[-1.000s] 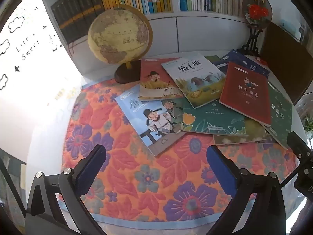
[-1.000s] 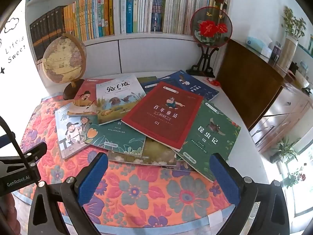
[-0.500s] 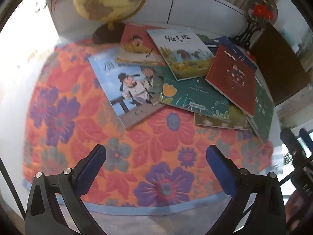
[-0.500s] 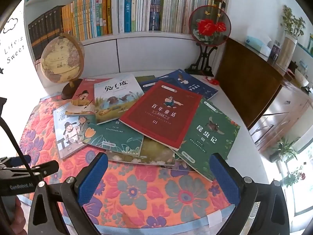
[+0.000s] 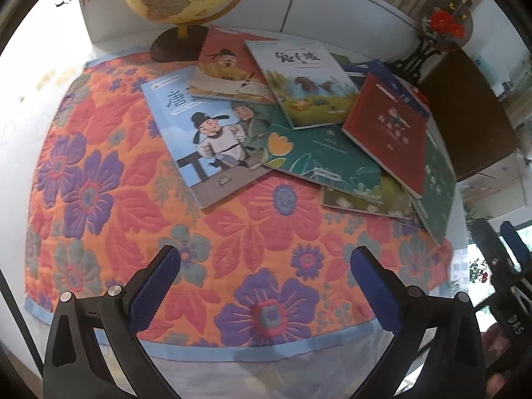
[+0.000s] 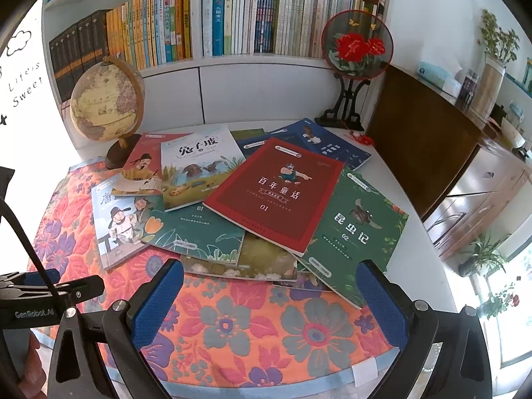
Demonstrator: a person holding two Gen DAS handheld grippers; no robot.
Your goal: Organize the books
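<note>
Books lie in a loose overlapping spread on the flowered cloth that covers the counter. At the left, the globe stands on its dark base at the far edge of the cloth. Just beside it, the light blue book lies lowest at the left, partly covered by the orange-red book and the pale book. The teal book overlaps the light blue one. The red book lies on top in the middle, covering part of the dark green book to its right; the dark blue book lies behind. Left gripper hovers over bare cloth, fingers spread, holding nothing. Right gripper hovers likewise near the spread's front edge, fingers spread and empty.
</note>
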